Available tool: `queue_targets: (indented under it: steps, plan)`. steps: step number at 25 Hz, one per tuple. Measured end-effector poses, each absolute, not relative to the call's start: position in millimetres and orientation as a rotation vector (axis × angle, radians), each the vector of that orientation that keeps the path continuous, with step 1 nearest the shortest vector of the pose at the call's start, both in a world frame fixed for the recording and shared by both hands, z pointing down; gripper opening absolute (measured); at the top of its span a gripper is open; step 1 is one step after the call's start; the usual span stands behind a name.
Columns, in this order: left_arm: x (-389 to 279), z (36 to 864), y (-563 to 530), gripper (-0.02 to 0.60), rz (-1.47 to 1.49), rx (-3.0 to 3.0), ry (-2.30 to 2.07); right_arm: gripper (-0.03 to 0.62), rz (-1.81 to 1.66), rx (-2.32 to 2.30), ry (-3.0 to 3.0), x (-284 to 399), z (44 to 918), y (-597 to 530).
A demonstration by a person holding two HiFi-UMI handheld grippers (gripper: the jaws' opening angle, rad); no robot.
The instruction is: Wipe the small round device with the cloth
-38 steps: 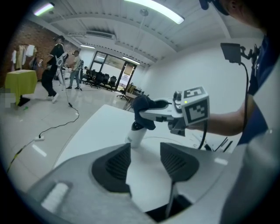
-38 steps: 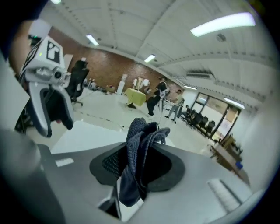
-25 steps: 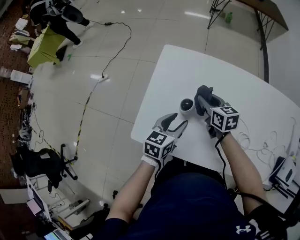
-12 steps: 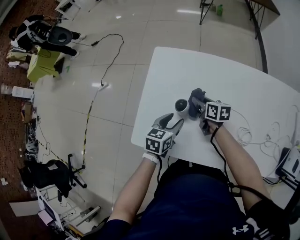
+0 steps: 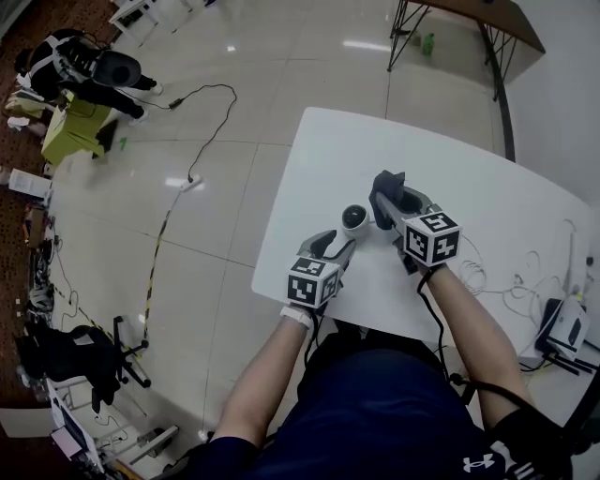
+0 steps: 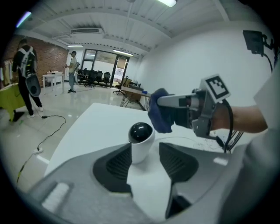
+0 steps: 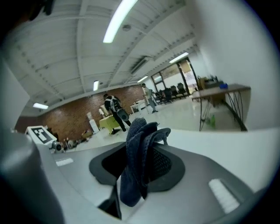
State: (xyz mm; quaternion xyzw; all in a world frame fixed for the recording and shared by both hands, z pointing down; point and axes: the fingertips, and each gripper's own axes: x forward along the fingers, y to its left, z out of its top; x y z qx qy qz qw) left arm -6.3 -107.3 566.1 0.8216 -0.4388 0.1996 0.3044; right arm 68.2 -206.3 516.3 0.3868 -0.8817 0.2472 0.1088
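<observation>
The small round device (image 5: 354, 218), a white body with a black dome, stands on the white table (image 5: 328, 141) near its front-left edge. In the left gripper view the device (image 6: 141, 139) sits between the jaws of my left gripper (image 6: 146, 165). Those jaws have just been closing and still stand apart, with a gap on the right side. My left gripper (image 5: 339, 246) reaches it from the near side. My right gripper (image 5: 386, 201) is shut on a bunched dark blue cloth (image 7: 139, 159). The cloth (image 5: 382, 186) hangs just right of the device and a little above it, not touching.
Thin white cables (image 5: 506, 281) and a white box (image 5: 565, 328) lie on the table's right side. The table's left edge drops to a tiled floor with a black cord (image 5: 211, 131). A person (image 5: 89, 70) stands far left. Another table (image 5: 469, 14) stands beyond.
My left gripper has lowered and closed in around the device. The right gripper with the cloth has shifted slightly beside the device.
</observation>
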Motion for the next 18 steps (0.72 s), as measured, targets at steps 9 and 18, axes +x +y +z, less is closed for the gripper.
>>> queue_targets:
  steps: [9, 18]
  plan:
    - [2.0, 561.4, -106.8, 0.192, 0.492, 2.18, -1.162, 0.123, 0.013, 0.671, -2.601, -5.9, 493.3, -162.1]
    - [8.3, 555.5, -109.1, 0.192, 0.504, 2.2, -1.124, 0.123, 0.306, 0.462, -2.669, -19.1, 508.8, -170.6]
